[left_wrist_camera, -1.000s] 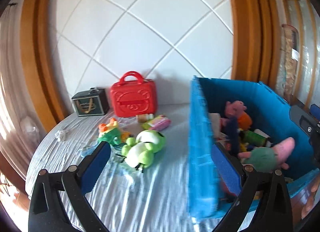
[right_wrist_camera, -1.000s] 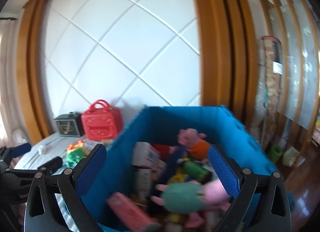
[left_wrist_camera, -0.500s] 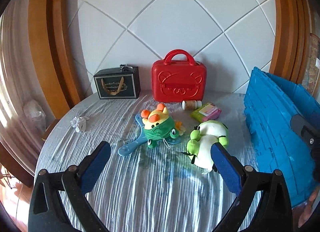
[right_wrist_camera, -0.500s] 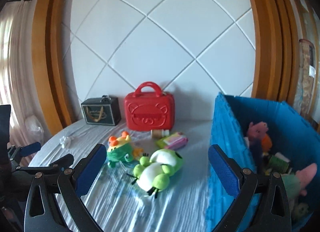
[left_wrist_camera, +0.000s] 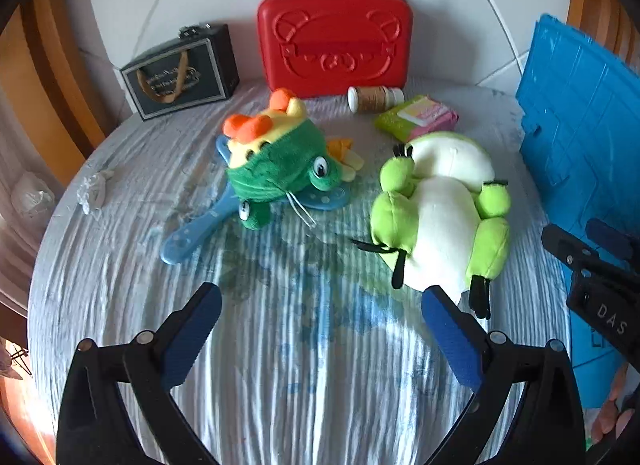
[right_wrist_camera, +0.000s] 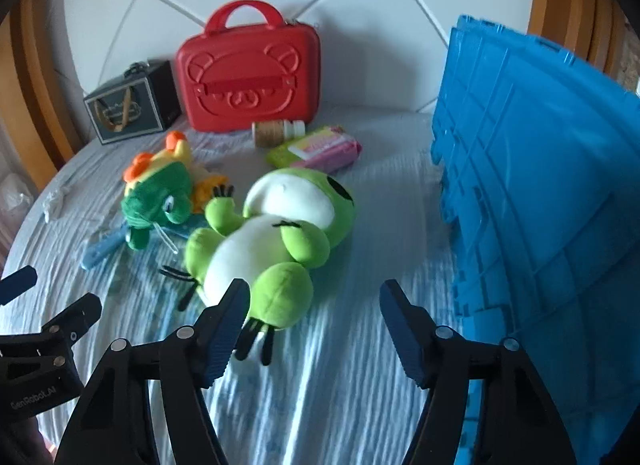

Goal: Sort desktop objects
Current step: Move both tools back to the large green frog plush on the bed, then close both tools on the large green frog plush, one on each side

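My left gripper [left_wrist_camera: 320, 317] hung above the table [left_wrist_camera: 280, 385] with its jaws spread wide and only rumpled cloth between them. My right gripper [right_wrist_camera: 314, 307] had its jaws narrowing, part-way in, also with nothing between them; its left pad [right_wrist_camera: 224, 329] was just in front of the frog's [right_wrist_camera: 264, 241] foot, and I could not tell if it touched. The frog lay on its back, white belly up, near the table's middle. Left of it lay a green toy [left_wrist_camera: 280, 165] with orange tufts, resting on a blue paddle [left_wrist_camera: 200, 229]. Behind them a small bottle [left_wrist_camera: 374, 98] lay on its side, just beside a pink-and-green pack [left_wrist_camera: 418, 117]. A red case [left_wrist_camera: 335, 41] stood upright against the tiled wall, with a dark box [left_wrist_camera: 180, 73] to its left. The blue bin [right_wrist_camera: 540, 185] stood at the table's right side, well apart from the frog. A crumpled white scrap [left_wrist_camera: 93, 189] lay near the left edge.
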Demonstrator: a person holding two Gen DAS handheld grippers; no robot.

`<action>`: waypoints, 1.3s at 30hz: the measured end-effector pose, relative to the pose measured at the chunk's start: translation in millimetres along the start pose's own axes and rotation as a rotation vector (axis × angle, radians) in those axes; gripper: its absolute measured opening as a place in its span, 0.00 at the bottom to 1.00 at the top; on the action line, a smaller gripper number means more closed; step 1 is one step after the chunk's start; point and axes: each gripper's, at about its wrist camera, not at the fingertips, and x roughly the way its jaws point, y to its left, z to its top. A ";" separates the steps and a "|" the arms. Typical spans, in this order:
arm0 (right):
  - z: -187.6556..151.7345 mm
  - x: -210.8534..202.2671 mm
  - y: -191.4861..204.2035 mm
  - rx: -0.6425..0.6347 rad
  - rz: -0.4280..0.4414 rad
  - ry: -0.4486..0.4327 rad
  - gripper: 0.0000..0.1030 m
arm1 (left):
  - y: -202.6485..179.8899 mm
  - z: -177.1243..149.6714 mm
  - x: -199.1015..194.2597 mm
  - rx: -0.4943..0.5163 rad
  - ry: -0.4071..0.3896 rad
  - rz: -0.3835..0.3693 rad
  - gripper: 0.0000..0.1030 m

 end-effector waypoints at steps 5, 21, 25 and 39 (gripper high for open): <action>-5.8 45.8 -17.7 -0.033 -0.070 0.050 0.65 | -42.5 -11.6 58.6 0.060 0.091 -0.096 0.99; -9.4 128.9 48.2 -0.007 0.308 0.179 0.65 | 47.5 38.2 82.4 -0.040 0.063 0.290 0.99; -12.5 119.3 45.4 0.020 0.271 0.178 0.65 | 55.7 46.5 51.5 -0.187 0.076 0.035 0.99; -29.0 28.4 -43.1 0.165 -0.042 0.000 0.78 | -55.1 -7.0 111.6 0.017 0.260 -0.197 0.99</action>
